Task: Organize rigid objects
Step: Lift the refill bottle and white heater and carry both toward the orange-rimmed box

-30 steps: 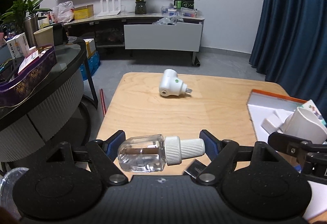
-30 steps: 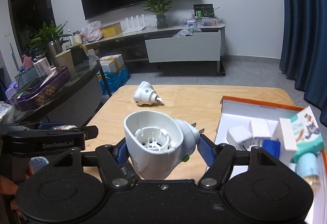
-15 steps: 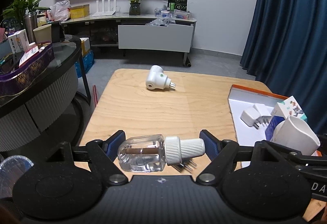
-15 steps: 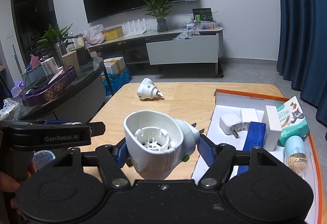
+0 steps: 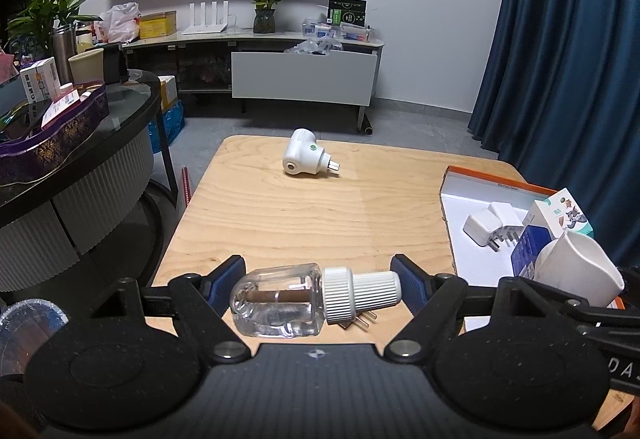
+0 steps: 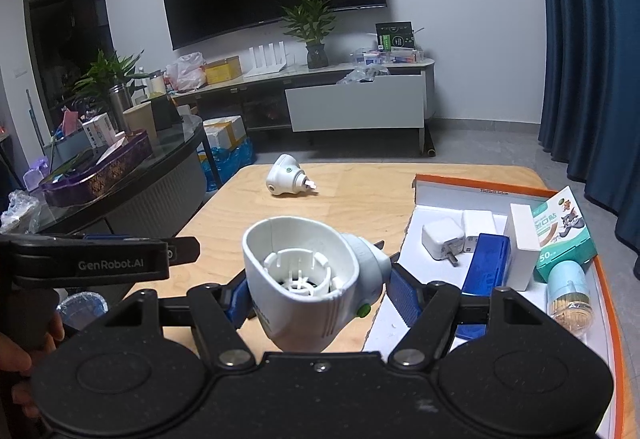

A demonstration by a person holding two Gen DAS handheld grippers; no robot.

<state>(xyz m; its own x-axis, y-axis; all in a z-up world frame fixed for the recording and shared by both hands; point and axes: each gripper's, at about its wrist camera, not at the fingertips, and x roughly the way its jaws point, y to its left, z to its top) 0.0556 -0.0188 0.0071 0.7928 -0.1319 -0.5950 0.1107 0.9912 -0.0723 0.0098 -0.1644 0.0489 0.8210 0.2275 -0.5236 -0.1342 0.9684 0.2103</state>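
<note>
Left tool (image 5: 318, 281): pinched a bottle (image 5: 280, 305) end to end between its blue pads, the clear base against the left pad and the white ribbed cap against the right pad.
Bottle: lay sideways across the jaws, a brown wick inside, above the near edge of the counter (image 5: 312, 215).
Prongs (image 5: 362, 321): metal pins showed just under the bottle cap; what they belonged to could not be told.
Right tool (image 6: 318, 295): pinched a white heater (image 6: 308, 279) between its blue pads, the open socket facing the camera, the plug end pointing up and right, a green dot low on its side.
Right tool's place: above the counter's near part, just left of the tray (image 6: 476, 187).
Second heater (image 5: 305, 159): lay on its side alone on the far half of the counter, plug pointing right, well apart from both tools and from the tray.
Tray: white inside with an orange rim, at the counter's right side.
Tray contents: two white chargers (image 6: 442, 241) at the far left part, a blue box (image 6: 486, 263) just right of them, a white box (image 6: 522, 245) standing next to it, a green carton (image 6: 564, 235) leaning at the right, a toothpick jar (image 6: 570, 291) nearest the camera.
Hand (image 6: 18, 357): gripped the left tool's handle at the left edge of the right view.
Room: a dark television on the far wall, a plant on the low cabinet, blue curtains at right.
</note>
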